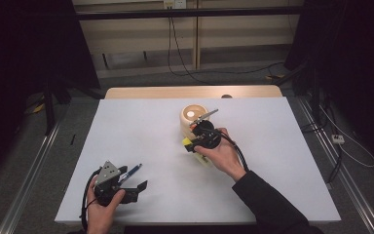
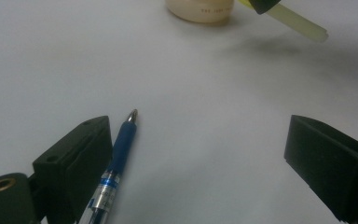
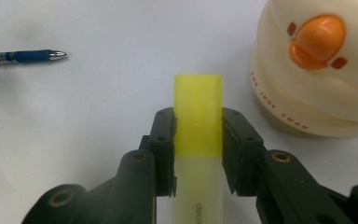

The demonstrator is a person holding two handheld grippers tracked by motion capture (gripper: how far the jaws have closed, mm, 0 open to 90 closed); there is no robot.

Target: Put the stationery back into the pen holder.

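Right tongs (image 3: 198, 135) clamped on a yellow highlighter (image 3: 198, 116), the two black jaws pressing its flat sides just below the cap end; the capped yellow end sticks out past the jaws, the paler barrel runs back between them toward the hand. In the high view the right tongs (image 1: 195, 141) sit near the middle of the white worktop (image 1: 141, 126), held in the person's right hand (image 1: 221, 153), with the highlighter (image 1: 203, 161) angled under that hand. Just beside the tongs, on the far side, stands a cream round pot (image 1: 194, 117) with an open top; the right gripper view shows the pot (image 3: 317, 79) bearing an orange duck-bill face and lettering round its base, close to the highlighter but apart from it. Left tongs (image 1: 135, 181) rest low at the near left of the worktop in the left hand (image 1: 102, 207), jaws spread wide with nothing between them. A blue ballpoint pen (image 2: 116, 158) lies on the worktop just beside the inner face of one jaw, tip pointing away; whether it touches the jaw cannot be told. The two tongs are well apart.
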